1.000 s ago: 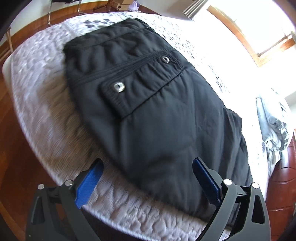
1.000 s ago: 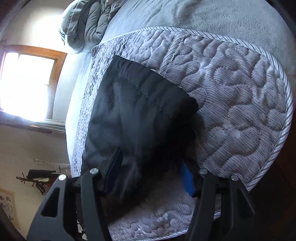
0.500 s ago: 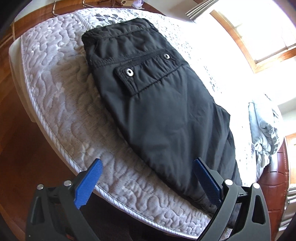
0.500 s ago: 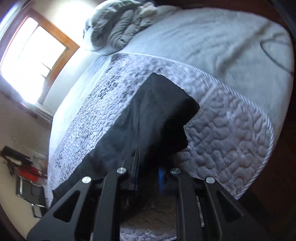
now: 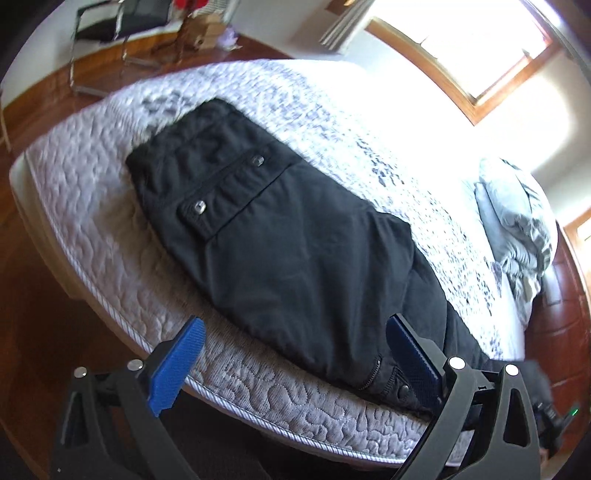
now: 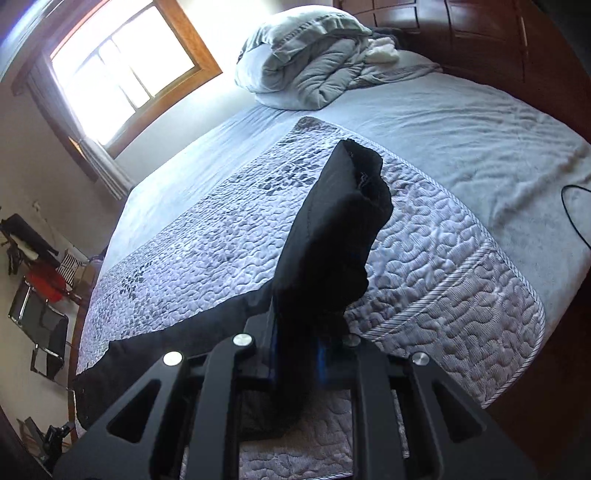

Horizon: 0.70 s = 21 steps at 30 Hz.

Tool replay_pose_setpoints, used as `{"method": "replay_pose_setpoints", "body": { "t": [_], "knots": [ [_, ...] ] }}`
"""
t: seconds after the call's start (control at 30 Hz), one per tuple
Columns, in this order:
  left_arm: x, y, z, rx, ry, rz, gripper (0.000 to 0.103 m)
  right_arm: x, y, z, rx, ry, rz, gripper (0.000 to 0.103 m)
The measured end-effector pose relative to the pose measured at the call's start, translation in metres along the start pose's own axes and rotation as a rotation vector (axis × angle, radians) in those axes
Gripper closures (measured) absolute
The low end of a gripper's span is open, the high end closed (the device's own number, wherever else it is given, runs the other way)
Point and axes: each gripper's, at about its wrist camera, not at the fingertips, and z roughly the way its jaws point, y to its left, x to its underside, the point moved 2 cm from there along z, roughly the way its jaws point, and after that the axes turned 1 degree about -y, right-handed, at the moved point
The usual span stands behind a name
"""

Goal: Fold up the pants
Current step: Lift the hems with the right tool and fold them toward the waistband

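Black pants [image 5: 295, 243] lie folded lengthwise on a grey quilted cover [image 5: 92, 206] on the bed, waistband far left, a snap pocket flap facing up. My left gripper [image 5: 295, 349] is open and empty, held back off the bed's near edge in front of the pants' middle. My right gripper [image 6: 295, 354] is shut on the pants' leg end [image 6: 332, 240] and holds it lifted off the quilt [image 6: 443, 258], the hem standing up above the jaws. The rest of the pants trails left along the near edge in the right wrist view.
A bundled grey duvet and pillow [image 6: 306, 62] lie at the head of the bed by a dark wooden headboard [image 6: 498, 40]. A black cable [image 6: 576, 210] lies on the sheet at right. Chairs [image 5: 107, 33] stand on the wooden floor beyond the bed's foot.
My right gripper closed on the leg end and raised it off the quilt. My left gripper stayed open and pulled back from the pants.
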Motion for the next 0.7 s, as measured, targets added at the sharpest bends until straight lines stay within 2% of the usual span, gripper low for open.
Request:
{"method": "replay_pose_setpoints", "body": {
  "t": [0.17,0.47,0.7],
  "knots": [
    [0.000,-0.021,-0.007,0.002,-0.008,0.063,0.004,0.004,0.052,-0.007,-0.040,-0.001,-0.125,0.087],
    [0.004,-0.027,-0.015,0.014,-0.015,0.087,0.004,0.032,0.131,0.000,-0.069,0.023,-0.379,0.087],
    [0.003,-0.019,-0.019,0.012,-0.015,0.061,0.004,0.067,0.179,0.015,-0.084,0.072,-0.554,0.087]
  ]
}}
